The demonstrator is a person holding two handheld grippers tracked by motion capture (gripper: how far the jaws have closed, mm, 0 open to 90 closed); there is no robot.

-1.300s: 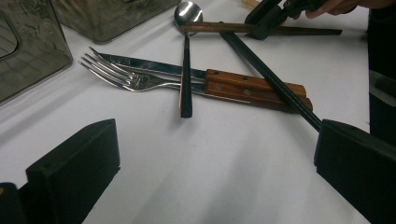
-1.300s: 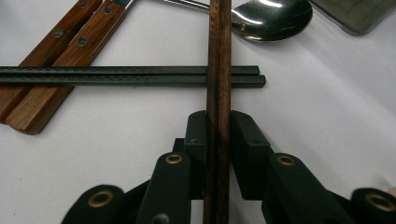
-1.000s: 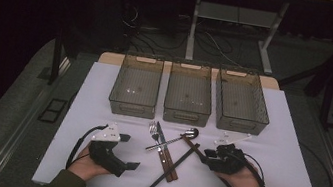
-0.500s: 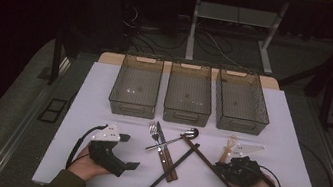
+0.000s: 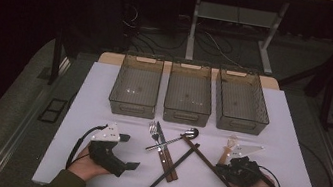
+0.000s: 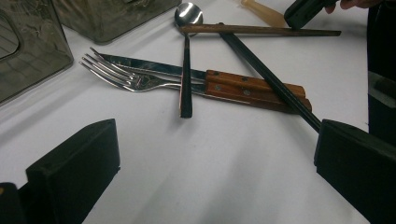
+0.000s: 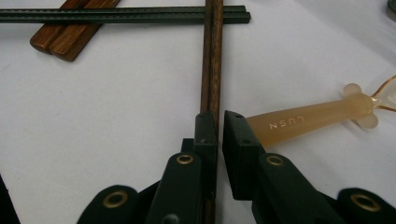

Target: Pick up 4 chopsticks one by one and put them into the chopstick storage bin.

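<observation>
The right tongs (image 7: 218,128) have just been closing and now pinch the brown chopsticks (image 7: 211,60) lying on the white surface (image 7: 116,116), a beige handle (image 7: 303,122) just beside them. The left tongs (image 6: 217,161) rest wide open, empty, near the fork (image 6: 135,80) and knife (image 6: 233,86).

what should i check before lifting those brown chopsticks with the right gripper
1. Right gripper closed on the brown chopsticks: ok, its fingers have just been closing and the sticks sit between them.
2. Both sticks caught: cannot tell, the fingers hide that part.
3. Amber-handled utensil free of the grip: not ok, its handle end touches the right finger.
4. Far end free: not ok, the black chopsticks cross the brown pair there.
5. Left gripper out of the way: ok, open and off to the side.
6. Three bins ready: ok, they look empty.
</observation>
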